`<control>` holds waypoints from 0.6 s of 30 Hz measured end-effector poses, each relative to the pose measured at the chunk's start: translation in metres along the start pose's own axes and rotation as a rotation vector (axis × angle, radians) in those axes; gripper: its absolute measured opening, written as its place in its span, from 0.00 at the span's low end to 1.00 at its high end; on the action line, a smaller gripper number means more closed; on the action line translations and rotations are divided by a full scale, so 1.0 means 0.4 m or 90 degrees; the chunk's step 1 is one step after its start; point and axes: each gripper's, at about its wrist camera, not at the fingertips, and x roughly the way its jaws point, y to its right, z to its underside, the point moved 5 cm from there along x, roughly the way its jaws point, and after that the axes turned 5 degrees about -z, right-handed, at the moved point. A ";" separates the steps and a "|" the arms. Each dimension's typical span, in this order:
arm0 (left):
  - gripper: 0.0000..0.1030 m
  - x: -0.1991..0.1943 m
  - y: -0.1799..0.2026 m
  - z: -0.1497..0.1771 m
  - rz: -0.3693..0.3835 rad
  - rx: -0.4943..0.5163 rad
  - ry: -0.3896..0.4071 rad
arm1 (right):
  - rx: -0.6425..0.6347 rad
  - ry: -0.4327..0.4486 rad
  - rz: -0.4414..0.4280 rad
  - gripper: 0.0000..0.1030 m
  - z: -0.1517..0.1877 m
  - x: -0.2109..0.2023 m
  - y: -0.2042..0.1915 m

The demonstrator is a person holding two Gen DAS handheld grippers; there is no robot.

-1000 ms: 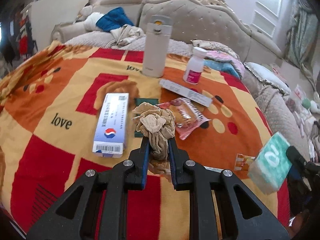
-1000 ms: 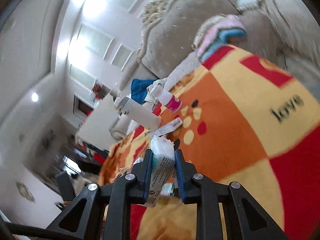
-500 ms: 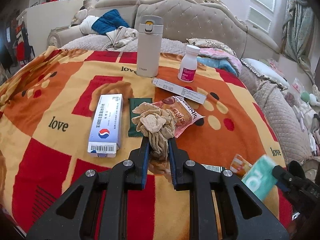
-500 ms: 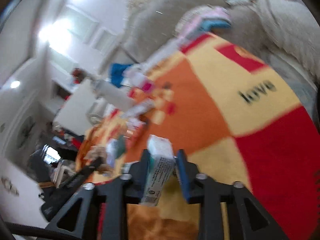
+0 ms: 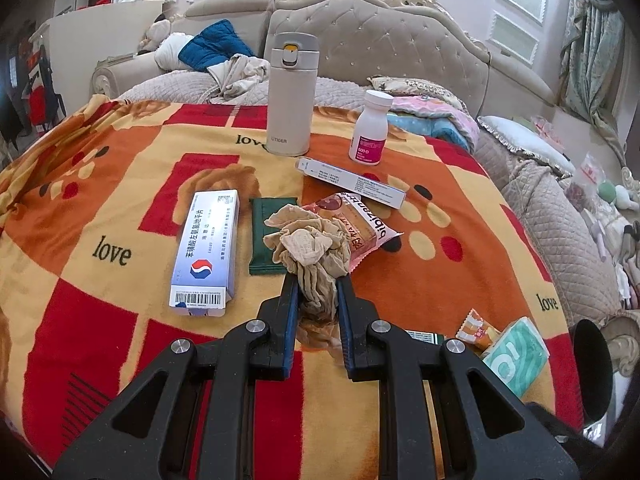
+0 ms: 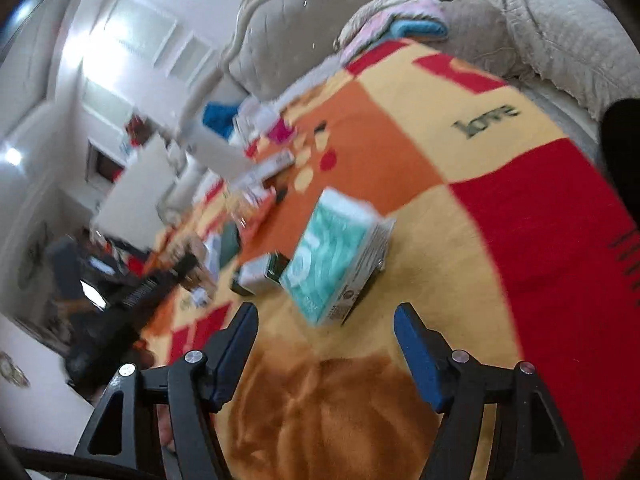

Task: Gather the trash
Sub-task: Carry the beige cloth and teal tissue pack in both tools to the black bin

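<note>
My left gripper (image 5: pixel 316 280) is shut on a crumpled beige tissue (image 5: pixel 308 248) and holds it just above the blanket. My right gripper (image 6: pixel 326 312) is open and empty. A teal tissue pack (image 6: pixel 340 256) lies on the blanket just ahead of its fingers; the pack also shows at the lower right of the left wrist view (image 5: pixel 516 356). A pink snack wrapper (image 5: pixel 356 220) and a dark green packet (image 5: pixel 268 236) lie behind the beige tissue. A small orange wrapper (image 5: pixel 478 328) lies next to the teal pack.
A red, orange and yellow blanket (image 5: pixel 100 208) covers the surface. On it are a blue-white medicine box (image 5: pixel 208 248), a long white box (image 5: pixel 352 180), a beige thermos (image 5: pixel 290 96) and a white pill bottle (image 5: pixel 370 128). A beige sofa (image 5: pixel 400 48) stands behind.
My right gripper has opened and let go of the teal tissue pack, which now lies on the blanket. My left gripper still holds the beige tissue, almost unmoved.
</note>
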 end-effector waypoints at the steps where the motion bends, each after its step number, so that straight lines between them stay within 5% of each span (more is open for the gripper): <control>1: 0.15 0.000 0.000 0.000 -0.001 0.000 0.001 | -0.003 -0.008 0.011 0.66 -0.003 0.024 0.000; 6: 0.15 0.001 0.000 -0.001 -0.001 0.001 0.001 | -0.069 0.007 0.053 0.66 -0.038 0.085 -0.023; 8: 0.15 0.000 0.000 0.000 -0.003 0.001 0.001 | -0.115 -0.002 0.090 0.40 -0.037 0.104 -0.039; 11: 0.15 -0.002 -0.003 0.000 -0.007 0.002 0.002 | -0.151 -0.022 0.099 0.23 -0.024 0.112 -0.044; 18: 0.15 -0.004 -0.009 0.002 -0.004 -0.006 0.002 | -0.229 0.050 0.069 0.21 -0.021 0.010 -0.096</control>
